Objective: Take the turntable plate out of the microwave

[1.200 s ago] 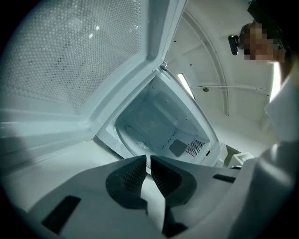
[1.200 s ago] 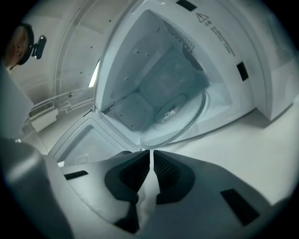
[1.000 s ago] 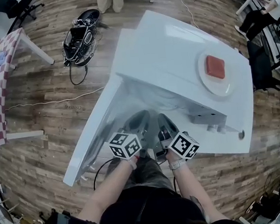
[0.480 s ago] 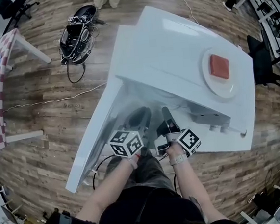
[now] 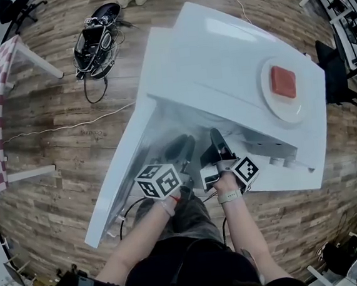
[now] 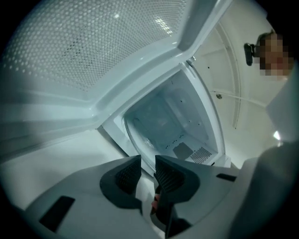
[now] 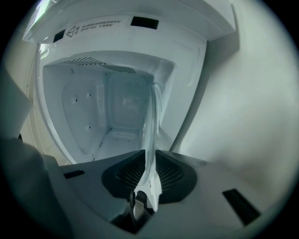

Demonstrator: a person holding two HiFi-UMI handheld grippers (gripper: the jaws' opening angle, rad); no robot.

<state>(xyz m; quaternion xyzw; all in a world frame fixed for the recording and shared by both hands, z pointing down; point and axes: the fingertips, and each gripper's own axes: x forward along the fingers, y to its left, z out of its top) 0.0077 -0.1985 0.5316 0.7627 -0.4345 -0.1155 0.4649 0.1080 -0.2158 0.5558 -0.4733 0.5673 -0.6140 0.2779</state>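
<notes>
The microwave stands with its door swung wide, giving both tools access to the cavity. The glass turntable plate still reaches into the cavity, its near rim pinched by the right gripper for withdrawal. The left gripper is slightly spread and empty, probably waiting to support the plate.

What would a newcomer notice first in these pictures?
The big white microwave fills the head view, its door swung open. On top sits a white dish with a red block. In the right gripper view, the right gripper pinches the glass turntable plate by its edge.
</notes>
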